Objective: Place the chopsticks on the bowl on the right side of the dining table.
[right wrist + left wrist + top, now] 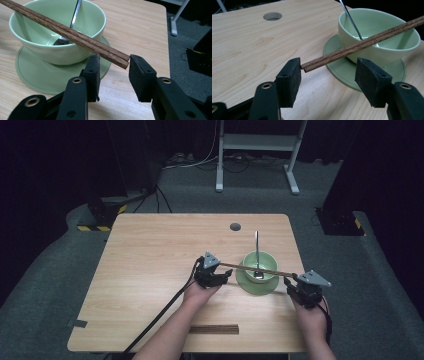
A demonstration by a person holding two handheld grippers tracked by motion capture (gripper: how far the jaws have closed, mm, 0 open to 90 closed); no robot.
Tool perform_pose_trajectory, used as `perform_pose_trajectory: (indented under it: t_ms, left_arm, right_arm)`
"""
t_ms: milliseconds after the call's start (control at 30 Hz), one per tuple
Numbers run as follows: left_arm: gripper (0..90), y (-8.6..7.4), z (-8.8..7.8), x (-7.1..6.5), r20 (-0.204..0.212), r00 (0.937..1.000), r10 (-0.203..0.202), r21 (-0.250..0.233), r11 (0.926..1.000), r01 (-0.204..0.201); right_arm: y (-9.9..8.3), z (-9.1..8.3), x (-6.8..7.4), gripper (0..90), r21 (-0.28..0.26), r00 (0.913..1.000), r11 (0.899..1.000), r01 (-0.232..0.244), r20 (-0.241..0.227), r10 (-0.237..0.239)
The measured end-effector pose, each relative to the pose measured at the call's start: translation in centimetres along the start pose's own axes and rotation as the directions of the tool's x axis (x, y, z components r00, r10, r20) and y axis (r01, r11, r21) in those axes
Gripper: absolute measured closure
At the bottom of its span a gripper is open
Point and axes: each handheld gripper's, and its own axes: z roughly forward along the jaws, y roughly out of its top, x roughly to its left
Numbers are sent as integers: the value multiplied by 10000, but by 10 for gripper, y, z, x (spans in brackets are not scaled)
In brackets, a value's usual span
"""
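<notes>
Wooden counter (150, 270) is carrying a green bowl (260, 262), chopsticks (255, 268) lying across its rim. Left hand-held gripper (216, 276) is standing open around one chopstick end, right hand-held gripper (296, 285) part-open around the other, one pad touching. Next, both probably need squeezing shut.

A pair of brown wooden chopsticks (256, 268) lies across the rim of a pale green ceramic bowl (260, 262), which stands on a matching green saucer (245, 282) at the right of the light wooden surface (150, 270). A metal spoon (257, 251) rests in the bowl, handle pointing away. The left tool (220, 276) sits left of the saucer, the right tool (292, 282) right of it. A round hole (235, 226) lies behind the bowl.
</notes>
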Motion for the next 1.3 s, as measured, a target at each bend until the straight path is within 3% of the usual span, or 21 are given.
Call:
perform_pose_trajectory:
  t_ms: [467, 600, 767, 1300]
  left_arm:
    - [402, -3, -1, 1, -128, 9999, -73, -100, 9999, 72]
    - [488, -3, -3, 1, -152, 9999, 15, -170, 9999, -18]
    - [516, -2, -4, -2, -221, 9997, -43, -332, 9994, 36]
    - [496, -5, -5, -2, -387, 9987, -323, -168, 9994, 316]
  right_arm:
    - [3, 6, -10, 596, 4, 9989, 9992, -397, 256, 396]
    - [6, 9, -11, 596, -41, 9988, 9991, -412, 266, 413]
    - [9, 9, -12, 597, -81, 9986, 9989, -458, 263, 460]
    - [15, 13, -12, 599, -18, 9988, 9993, -386, 290, 387]
